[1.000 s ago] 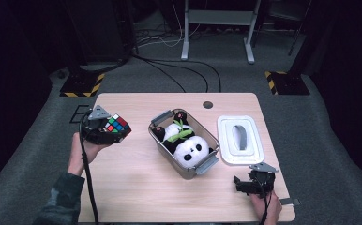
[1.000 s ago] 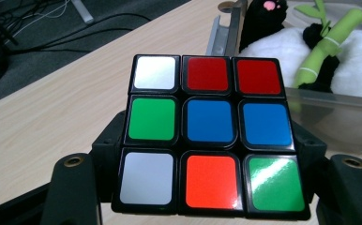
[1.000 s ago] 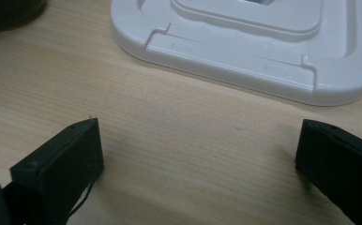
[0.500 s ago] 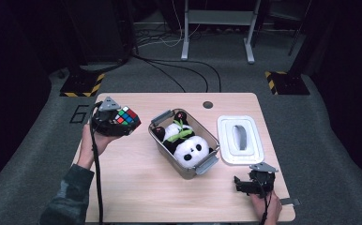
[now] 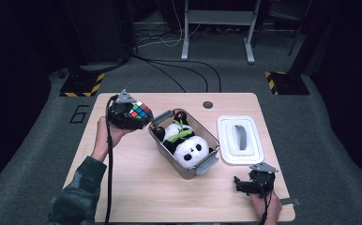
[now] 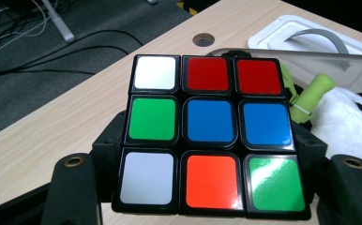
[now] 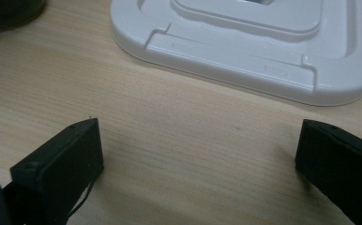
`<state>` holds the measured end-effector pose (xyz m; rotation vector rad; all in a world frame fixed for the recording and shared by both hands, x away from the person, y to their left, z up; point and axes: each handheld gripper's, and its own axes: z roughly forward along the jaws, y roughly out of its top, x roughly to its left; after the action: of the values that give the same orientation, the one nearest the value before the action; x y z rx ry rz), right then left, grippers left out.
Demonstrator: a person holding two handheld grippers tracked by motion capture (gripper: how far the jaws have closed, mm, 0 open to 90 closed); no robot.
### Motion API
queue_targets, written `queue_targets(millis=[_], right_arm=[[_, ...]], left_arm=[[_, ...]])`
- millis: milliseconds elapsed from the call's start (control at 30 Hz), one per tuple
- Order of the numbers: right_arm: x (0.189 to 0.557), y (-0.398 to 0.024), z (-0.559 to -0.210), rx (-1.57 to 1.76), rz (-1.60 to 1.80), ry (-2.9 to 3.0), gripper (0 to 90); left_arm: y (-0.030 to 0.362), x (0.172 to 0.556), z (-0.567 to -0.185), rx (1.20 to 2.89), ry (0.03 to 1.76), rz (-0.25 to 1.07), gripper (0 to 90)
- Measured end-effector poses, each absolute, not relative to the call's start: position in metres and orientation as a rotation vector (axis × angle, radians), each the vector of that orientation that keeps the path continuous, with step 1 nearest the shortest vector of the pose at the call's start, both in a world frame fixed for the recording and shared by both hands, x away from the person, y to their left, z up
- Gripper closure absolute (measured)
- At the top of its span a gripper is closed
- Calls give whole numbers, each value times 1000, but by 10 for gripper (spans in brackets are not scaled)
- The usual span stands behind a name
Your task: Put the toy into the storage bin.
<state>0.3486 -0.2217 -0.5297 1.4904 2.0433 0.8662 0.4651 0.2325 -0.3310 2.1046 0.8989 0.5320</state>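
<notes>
High view: puzzle cube clamped in the left gripper, held above the surface just left of the metal box with the toy panda inside. Probably midway: cube lifted, not yet in the box, white lid lying apart at right. No long axis on a cube; one face tilted up toward the camera; right gripper resting near the lid, jaws spread and empty.
</notes>
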Motion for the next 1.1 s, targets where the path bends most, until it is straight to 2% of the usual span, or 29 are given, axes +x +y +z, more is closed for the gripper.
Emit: queue_targets(millis=[267,900,1100], right_arm=[[349,-222,-530,1490,867,2043,4],[349,-222,-530,1489,867,2043,4],[349,-222,-530,1489,867,2043,4]], left_arm=[[213,478,-339,2080,892,496,338],[160,502,-367,2145,873,398,337],[147,508,-378,2234,886,397,334]])
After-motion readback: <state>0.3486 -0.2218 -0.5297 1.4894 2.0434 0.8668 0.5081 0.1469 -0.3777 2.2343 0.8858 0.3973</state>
